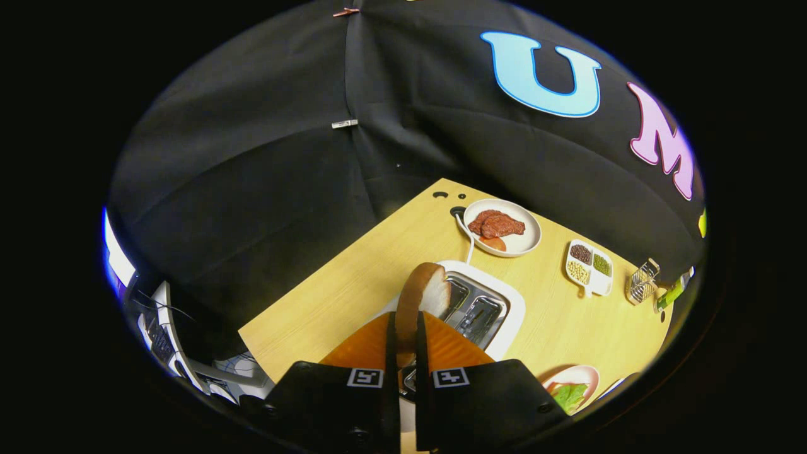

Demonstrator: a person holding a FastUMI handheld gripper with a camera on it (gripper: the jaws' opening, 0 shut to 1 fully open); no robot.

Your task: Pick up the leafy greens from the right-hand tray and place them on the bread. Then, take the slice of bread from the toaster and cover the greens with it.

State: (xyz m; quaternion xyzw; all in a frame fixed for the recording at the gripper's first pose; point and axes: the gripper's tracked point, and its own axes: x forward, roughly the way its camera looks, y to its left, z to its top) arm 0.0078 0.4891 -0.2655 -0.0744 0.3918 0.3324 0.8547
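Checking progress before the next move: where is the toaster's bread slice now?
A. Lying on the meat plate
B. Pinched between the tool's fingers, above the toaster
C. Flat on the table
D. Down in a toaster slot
B: the bread slice stands edge-on between the tool's fingers, lifted over the toaster.

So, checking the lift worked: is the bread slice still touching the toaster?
Apart. The gripper view shows the bread slice pinched between the fingers, raised clear above the toaster slots.

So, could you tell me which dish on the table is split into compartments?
The small white tray beside the wire rack; the meat plate and greens plate are undivided.
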